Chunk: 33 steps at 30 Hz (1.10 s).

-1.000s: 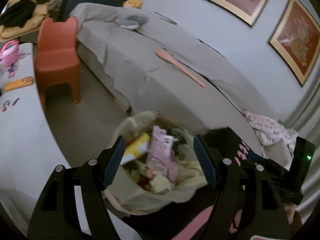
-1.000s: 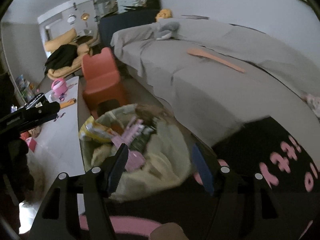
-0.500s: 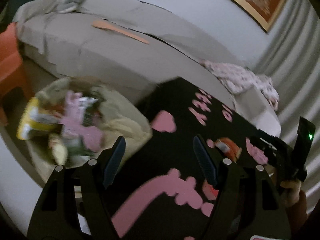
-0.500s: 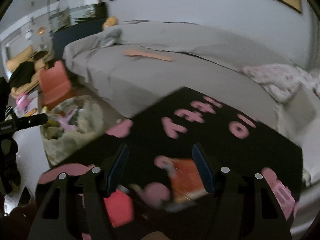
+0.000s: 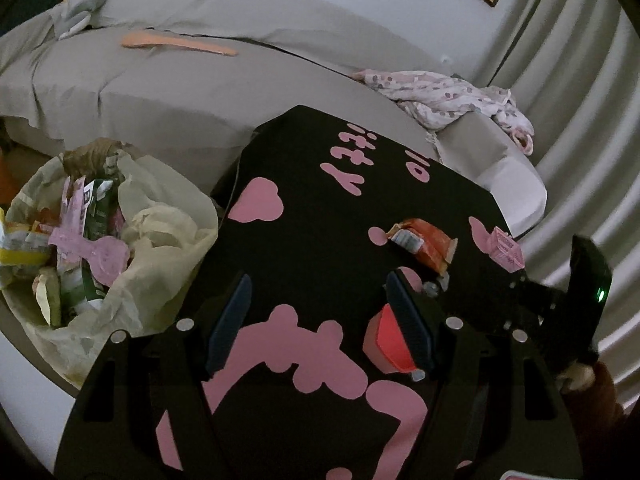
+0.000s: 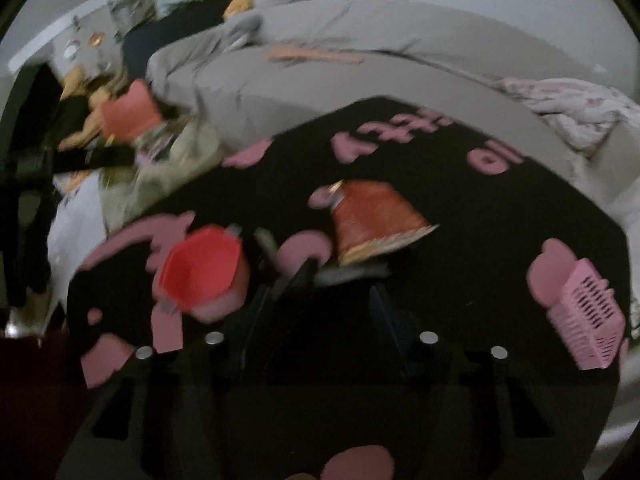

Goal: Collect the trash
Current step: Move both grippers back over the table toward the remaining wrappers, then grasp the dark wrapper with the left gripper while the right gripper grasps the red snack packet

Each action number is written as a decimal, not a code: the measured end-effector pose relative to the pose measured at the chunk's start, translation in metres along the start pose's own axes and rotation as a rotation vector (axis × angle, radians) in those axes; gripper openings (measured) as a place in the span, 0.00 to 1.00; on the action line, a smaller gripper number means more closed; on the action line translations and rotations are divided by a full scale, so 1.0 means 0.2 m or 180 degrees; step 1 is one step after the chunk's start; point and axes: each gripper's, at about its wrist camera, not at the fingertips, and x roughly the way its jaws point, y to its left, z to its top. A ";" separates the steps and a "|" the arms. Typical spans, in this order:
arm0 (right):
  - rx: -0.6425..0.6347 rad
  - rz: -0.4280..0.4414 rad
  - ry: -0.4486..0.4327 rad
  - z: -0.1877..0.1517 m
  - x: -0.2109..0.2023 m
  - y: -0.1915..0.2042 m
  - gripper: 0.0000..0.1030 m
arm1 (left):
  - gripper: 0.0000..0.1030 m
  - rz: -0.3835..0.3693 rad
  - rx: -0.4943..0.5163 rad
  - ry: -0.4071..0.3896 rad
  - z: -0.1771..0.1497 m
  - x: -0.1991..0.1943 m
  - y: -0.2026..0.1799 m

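Black pink-patterned table [image 5: 320,208] carries one orange wrapper [image 5: 430,242], one red cup [image 6: 200,270]; both claws gape empty.

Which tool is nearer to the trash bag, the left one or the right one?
Left. The left tool hangs just beside the trash bag. The right tool is farther off, over the black mat.

Black table [image 5: 320,248] with pink shapes, orange wrapper [image 5: 430,242], red cup [image 6: 200,268], grey sofa [image 5: 180,92].

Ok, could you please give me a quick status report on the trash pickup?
Both grippers, left and right, open and empty. Orange wrapper on the black table, untouched. Trash bag beside it. Nothing blocking.
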 end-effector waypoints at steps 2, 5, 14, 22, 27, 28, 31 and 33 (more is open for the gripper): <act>-0.0082 0.0039 0.0035 -0.01 0.05 0.03 0.46 | 0.65 0.0003 -0.0034 0.0018 0.00 0.01 0.01; -0.0137 0.0028 0.0012 0.01 0.10 0.05 0.46 | 0.65 0.0001 -0.0049 0.0036 0.00 0.02 0.02; -0.0231 0.0080 0.0163 0.06 0.25 0.04 0.42 | 0.65 0.0029 -0.0133 0.0097 -0.01 0.05 0.08; 0.0122 -0.0163 0.0128 -0.04 0.13 -0.12 0.19 | 0.65 -0.0079 0.0050 0.0205 0.02 0.14 -0.03; 0.0442 -0.0256 -0.0024 -0.11 0.01 -0.25 0.19 | 0.65 -0.0395 0.0602 0.0339 0.04 0.26 -0.23; 0.0514 -0.0264 -0.0066 -0.12 -0.02 -0.28 0.20 | 0.65 -0.0485 0.0800 0.0389 0.05 0.28 -0.28; 0.0681 -0.0352 -0.0212 -0.14 -0.10 -0.34 0.39 | 0.65 -0.0519 0.1566 0.0508 0.04 0.38 -0.44; 0.0800 -0.0380 -0.0322 -0.15 -0.15 -0.38 0.41 | 0.65 -0.0500 0.1903 0.0561 0.02 0.45 -0.52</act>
